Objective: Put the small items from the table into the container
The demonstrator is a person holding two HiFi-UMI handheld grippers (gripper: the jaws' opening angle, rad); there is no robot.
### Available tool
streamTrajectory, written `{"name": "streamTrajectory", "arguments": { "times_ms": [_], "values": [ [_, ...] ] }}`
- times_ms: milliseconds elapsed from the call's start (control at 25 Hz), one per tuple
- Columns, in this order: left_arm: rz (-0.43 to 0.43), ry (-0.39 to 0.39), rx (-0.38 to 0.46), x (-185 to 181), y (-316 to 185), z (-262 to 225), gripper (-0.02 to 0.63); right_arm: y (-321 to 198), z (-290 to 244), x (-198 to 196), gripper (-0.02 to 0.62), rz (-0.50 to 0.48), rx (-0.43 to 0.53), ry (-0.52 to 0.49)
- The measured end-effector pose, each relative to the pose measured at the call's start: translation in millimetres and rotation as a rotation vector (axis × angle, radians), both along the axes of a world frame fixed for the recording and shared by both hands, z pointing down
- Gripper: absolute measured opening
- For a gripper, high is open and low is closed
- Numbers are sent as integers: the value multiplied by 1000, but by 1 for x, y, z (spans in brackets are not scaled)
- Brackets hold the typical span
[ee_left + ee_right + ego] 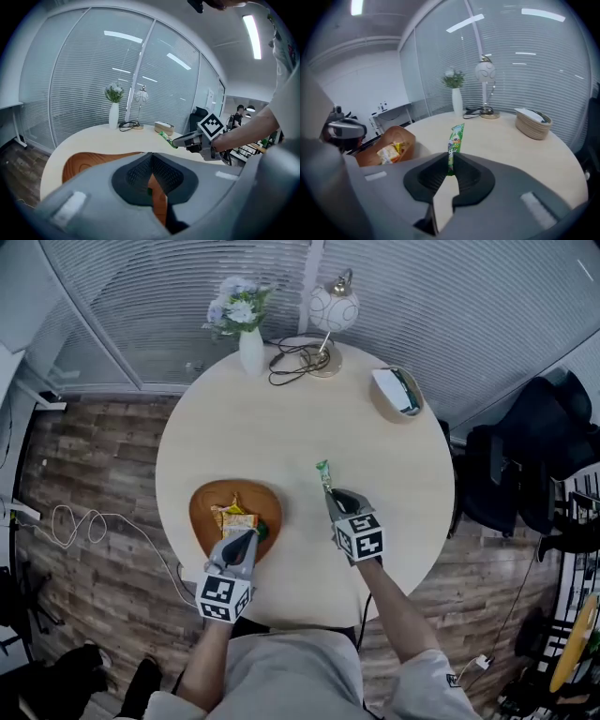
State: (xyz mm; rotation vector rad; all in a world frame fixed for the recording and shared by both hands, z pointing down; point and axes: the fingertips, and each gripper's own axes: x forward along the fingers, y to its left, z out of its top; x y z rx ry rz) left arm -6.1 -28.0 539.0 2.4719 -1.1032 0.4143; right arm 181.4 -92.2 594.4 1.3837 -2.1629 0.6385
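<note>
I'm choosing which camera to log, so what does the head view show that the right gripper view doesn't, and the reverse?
Only the head view: the wood floor and a white cable on it. Only the right gripper view: a ceiling light and a side desk. Both: the right gripper shut on the green packet, the wooden tray, vase, lamp, basket.

Green snack sachet [455,139]: long, thin, pinched at its lower end in the right gripper [450,172], tip angled up clear of the round table [309,427]. Wooden dish [208,498] sits near-left on the table, holding yellow-orange packets [234,518] and possibly a small green item [262,531], partly hidden.
</note>
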Motion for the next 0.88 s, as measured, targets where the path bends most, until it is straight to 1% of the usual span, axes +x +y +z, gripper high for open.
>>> {"name": "streamTrajectory", "arguments": {
  "times_ms": [120, 240, 320, 400, 520, 640, 760, 840, 880],
  "values": [
    [-32, -11, 2, -30, 0, 0, -5, 6, -15, -75, 34, -122, 11, -61],
    [-67, -20, 2, -59, 3, 0, -5, 22, -18, -142, 34, -230, -13, -94],
    [-90, -20, 2, -76, 6, 0, -5, 32, -10, -176, 34, -270, -53, -97],
    [-111, -17, 5, -90, 7, -1, -5, 40, 3, -199, 34, -287, -103, -91],
    [-133, -13, 8, -104, 9, -3, -6, 50, 24, -219, 34, -298, -177, -60],
    [-145, -6, 10, -114, 12, -5, -6, 57, 39, -226, 35, -301, -225, -14],
    [-146, 3, 14, -118, 12, -7, -5, 55, 42, -227, 39, -307, -211, 48],
    [-143, 9, 17, -118, 11, -8, -6, 52, 37, -225, 85, -306, -187, 68],
    [-140, 12, 19, -117, 10, -8, -5, 52, 32, -223, 102, -297, -176, 60]
  ]
}}
